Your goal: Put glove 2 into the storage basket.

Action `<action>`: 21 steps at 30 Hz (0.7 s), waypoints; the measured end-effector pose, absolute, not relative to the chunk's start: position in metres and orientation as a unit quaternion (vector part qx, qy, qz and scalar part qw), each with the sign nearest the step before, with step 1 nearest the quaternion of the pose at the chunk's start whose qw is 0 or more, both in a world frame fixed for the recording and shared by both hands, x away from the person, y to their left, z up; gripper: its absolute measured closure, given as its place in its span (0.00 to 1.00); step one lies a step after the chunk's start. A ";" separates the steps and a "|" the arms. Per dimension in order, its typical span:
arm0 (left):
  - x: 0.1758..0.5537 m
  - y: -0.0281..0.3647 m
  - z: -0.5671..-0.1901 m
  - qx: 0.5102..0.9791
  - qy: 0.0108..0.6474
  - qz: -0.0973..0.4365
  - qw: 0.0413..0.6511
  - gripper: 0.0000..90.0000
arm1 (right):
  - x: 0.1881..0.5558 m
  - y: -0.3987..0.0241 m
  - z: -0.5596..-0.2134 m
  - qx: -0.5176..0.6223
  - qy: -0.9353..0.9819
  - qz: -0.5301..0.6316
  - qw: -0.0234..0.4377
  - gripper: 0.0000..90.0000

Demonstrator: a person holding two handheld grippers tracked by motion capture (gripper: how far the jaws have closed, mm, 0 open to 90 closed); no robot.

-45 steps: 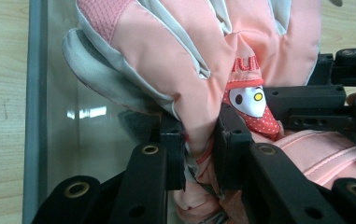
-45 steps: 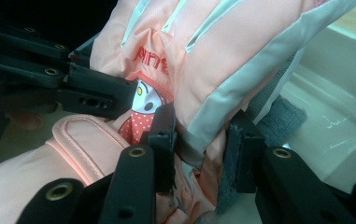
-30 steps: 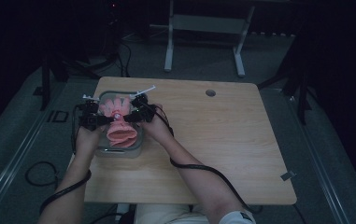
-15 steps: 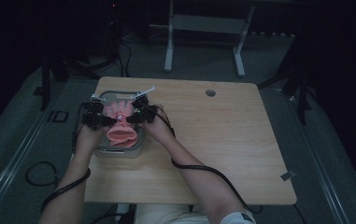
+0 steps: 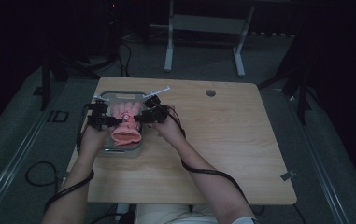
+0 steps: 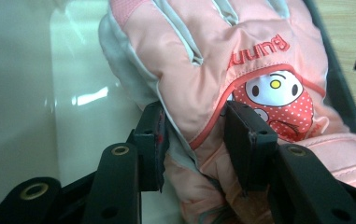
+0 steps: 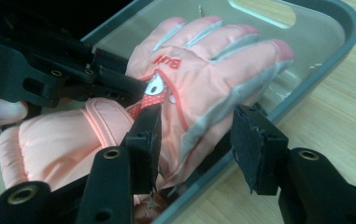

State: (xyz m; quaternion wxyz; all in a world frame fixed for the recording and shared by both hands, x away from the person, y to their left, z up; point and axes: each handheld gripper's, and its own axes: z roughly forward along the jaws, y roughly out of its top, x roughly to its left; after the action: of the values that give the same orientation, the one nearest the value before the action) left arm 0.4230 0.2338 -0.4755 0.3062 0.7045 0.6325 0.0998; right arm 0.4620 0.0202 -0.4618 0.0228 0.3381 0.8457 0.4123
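"bunny" on pink glove (image 6: 241,84)

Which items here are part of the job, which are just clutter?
In the job:
- pink glove, lying in the tray
- grey tray
- left gripper, fingers around the glove's thumb side
- right gripper, fingers straddling the glove's edge and the tray rim

Lying about:
- metal stand behind the table
- floor cables

The pink glove's (image 6: 241,70) fingertips are cut off in the left gripper view.

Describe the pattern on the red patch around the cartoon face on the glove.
White polka dots on red, on the pink glove; clearest in the left gripper view.
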 end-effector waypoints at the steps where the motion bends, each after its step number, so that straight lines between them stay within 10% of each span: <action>1: 0.424 0.230 -0.474 0.708 0.630 0.107 0.301 0.65 | 0.462 0.019 -0.462 0.338 0.846 0.411 0.025 0.59; 21: 0.417 0.252 -0.468 0.702 0.616 0.153 0.323 0.18 | 0.453 -0.002 -0.449 0.327 0.844 0.424 0.034 0.54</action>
State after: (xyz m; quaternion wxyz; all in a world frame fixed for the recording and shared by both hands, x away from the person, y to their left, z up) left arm 0.4173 0.2516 -0.4675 0.3233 0.7019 0.6159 0.1535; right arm 0.4526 -0.0019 -0.4486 0.0341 0.3275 0.8439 0.4235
